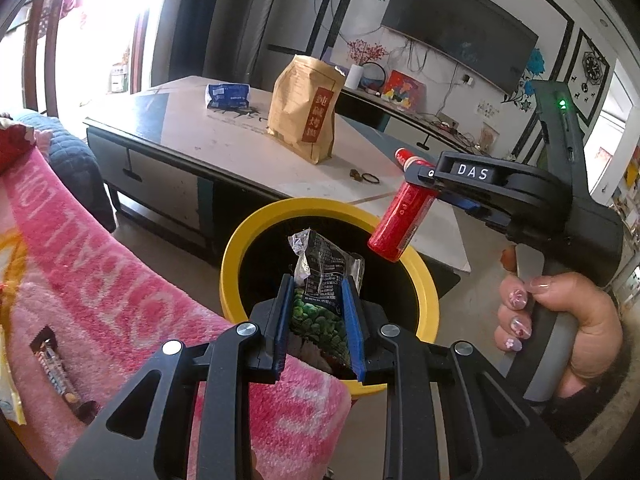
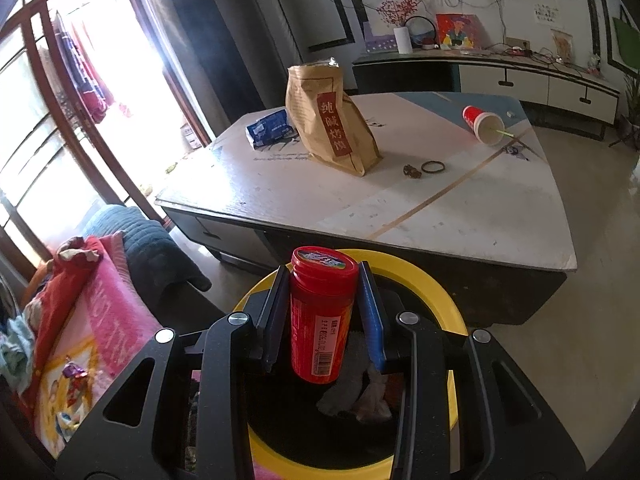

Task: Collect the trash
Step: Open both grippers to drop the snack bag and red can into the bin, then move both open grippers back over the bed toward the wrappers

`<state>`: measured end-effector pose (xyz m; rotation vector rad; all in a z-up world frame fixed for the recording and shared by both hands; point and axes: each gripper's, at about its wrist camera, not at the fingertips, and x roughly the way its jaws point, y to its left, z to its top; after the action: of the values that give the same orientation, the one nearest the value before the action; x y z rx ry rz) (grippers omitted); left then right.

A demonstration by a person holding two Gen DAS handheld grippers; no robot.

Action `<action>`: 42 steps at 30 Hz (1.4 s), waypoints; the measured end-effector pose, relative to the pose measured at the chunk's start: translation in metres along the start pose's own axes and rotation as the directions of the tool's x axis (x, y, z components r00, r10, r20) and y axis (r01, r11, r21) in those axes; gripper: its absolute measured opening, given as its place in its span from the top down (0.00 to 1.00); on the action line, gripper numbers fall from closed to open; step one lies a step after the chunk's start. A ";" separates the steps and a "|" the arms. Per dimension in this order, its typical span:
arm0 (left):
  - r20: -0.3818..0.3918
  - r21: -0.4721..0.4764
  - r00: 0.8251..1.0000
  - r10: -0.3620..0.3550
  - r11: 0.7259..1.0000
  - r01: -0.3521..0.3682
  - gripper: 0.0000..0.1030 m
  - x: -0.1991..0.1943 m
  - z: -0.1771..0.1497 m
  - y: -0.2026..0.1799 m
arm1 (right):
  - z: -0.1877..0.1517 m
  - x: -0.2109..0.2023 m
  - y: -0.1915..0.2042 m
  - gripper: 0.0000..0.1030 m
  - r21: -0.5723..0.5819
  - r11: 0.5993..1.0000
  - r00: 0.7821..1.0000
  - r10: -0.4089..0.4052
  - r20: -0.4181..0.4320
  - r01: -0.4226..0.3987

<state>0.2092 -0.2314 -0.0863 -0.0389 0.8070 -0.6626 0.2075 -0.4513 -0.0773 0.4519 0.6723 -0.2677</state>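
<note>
Harsh blown-out daylight from the window (image 2: pixel 80 92) at left — fisheye-curved, dark-vignetted edges.

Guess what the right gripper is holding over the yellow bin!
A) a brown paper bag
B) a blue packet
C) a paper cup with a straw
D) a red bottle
D: the right gripper is shut on the red bottle, held above the yellow bin; the left wrist view shows the same.

Black left gripper (image 1: pixel 316 320) with blue pads, silver screws; right gripper (image 1: pixel 416 184) marked "DAS"; hand (image 1: pixel 560 320) with painted nails.
</note>
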 end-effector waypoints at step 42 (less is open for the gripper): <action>0.105 -0.091 0.988 0.112 0.991 -0.103 0.06 -0.039 -0.002 0.032 | -0.007 -0.012 0.021 0.38 -0.016 0.999 0.999 0.045 -0.016 -0.045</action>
<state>0.2053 -0.1837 -0.0704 -0.1077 0.7261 -0.5193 0.2026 -0.4287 -0.0683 0.4533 0.6783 -0.2161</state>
